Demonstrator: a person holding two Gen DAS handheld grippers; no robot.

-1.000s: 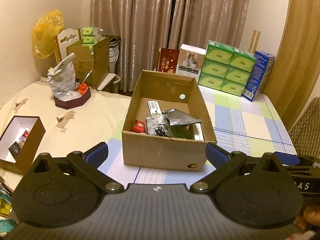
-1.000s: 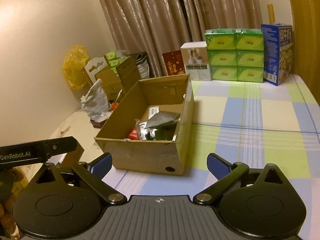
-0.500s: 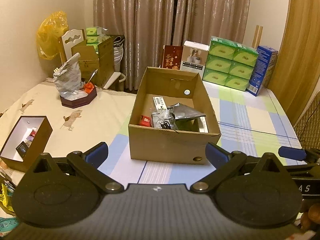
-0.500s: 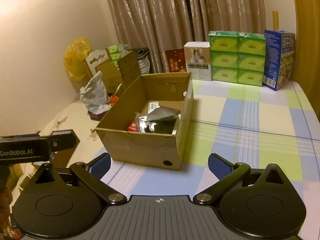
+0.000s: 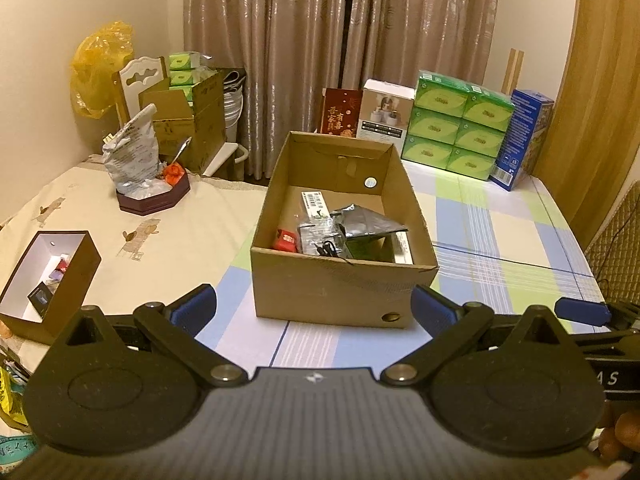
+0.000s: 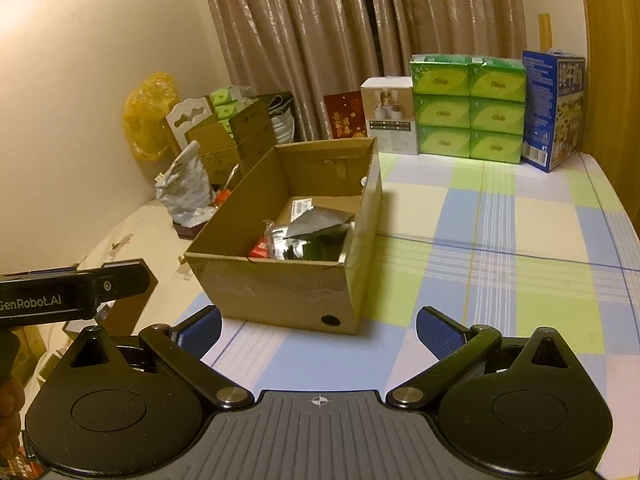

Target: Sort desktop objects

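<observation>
Both grippers hang back with jaws spread wide and nothing in them: the left gripper [image 5: 313, 307] and the right gripper [image 6: 319, 325] both face the open cardboard box [image 5: 332, 292] on the checked counter [image 6: 500, 280]. Inside it sit a silver foil pouch [image 5: 368, 226] and a small red packet [image 5: 285, 239], while green tissue packs [image 5: 460, 128] stack at about 1 o'clock behind it, and a smaller white-lined box [image 5: 60, 280] sits at 9 o'clock.

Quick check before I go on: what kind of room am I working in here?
Most likely a room in a home, used partly for storage. Floor-length curtains hang behind a table with a checked tablecloth, and stacked green tissue packs and a cardboard box of odds and ends sit on it.
</observation>
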